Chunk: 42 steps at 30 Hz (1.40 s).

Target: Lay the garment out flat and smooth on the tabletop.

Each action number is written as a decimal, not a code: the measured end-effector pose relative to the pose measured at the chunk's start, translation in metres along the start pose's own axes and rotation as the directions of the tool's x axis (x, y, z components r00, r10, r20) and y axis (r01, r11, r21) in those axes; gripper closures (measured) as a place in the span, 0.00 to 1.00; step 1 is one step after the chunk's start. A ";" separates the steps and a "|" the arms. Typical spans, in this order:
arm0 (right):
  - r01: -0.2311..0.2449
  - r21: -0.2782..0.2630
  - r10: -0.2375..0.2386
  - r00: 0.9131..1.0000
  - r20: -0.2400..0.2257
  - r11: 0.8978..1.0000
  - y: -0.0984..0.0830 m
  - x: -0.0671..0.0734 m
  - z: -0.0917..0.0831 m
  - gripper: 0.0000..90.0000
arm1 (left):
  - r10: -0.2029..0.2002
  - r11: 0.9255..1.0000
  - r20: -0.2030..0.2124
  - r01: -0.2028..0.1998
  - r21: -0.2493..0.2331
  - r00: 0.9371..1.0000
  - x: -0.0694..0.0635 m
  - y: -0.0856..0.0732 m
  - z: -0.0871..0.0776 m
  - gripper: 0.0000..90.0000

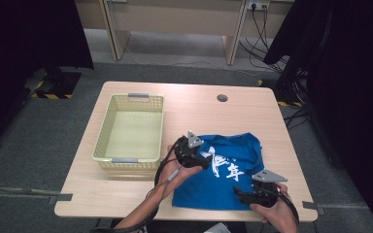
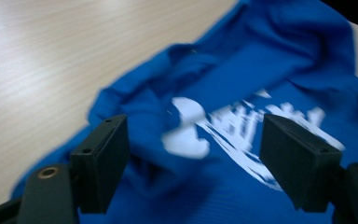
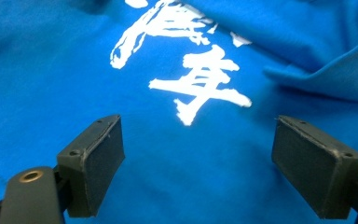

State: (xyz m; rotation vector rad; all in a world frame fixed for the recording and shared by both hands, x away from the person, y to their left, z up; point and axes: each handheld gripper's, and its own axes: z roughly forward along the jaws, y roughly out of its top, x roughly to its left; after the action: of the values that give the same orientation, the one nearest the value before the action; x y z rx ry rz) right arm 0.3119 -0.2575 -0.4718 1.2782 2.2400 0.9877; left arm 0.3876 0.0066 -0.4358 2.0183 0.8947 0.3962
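Near the front right corner of the table (image 1: pixel 126 194) lies a blue T-shirt (image 1: pixel 223 184), spread loosely with its printed side up and its upper edge bunched into soft folds. White brush-stroke characters (image 1: pixel 226 165) run across the shirt's middle; they look like East Asian script, and I cannot read them with confidence.

At the shirt's left edge the left gripper (image 1: pixel 205 162) hangs over the cloth, its jaws well apart with nothing between them; the left gripper view shows the rumpled fabric (image 2: pixel 223 84) and print beyond the pads, blurred. At the shirt's front right corner the right gripper (image 1: pixel 240 193) rests low above the cloth, jaws also spread wide and gripping nothing; the right gripper view looks along flat blue fabric (image 3: pixel 51 93) to the white print (image 3: pixel 200 84).

Left of the shirt, near it but apart, stands a pale yellow plastic basket (image 1: pixel 106 126) with grey handles. Behind the shirt a small round grey cap (image 1: pixel 222 98) sits in the light wood tabletop. Beyond the table from the shirt are grey carpet, wooden desk legs, trailing cables, and black curtains at both sides.
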 end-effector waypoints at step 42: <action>0.025 -0.034 -0.019 0.982 0.187 0.999 0.023 -0.050 0.015 0.48 | 0.080 0.992 0.041 -0.084 0.097 0.996 -0.025 -0.069 -0.017 0.29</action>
State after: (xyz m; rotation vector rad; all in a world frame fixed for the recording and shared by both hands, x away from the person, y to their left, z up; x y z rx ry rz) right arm 0.3604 -0.2865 -0.4661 1.2720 2.0807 0.8582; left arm 0.3302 0.0237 -0.4811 2.1515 0.8253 0.3652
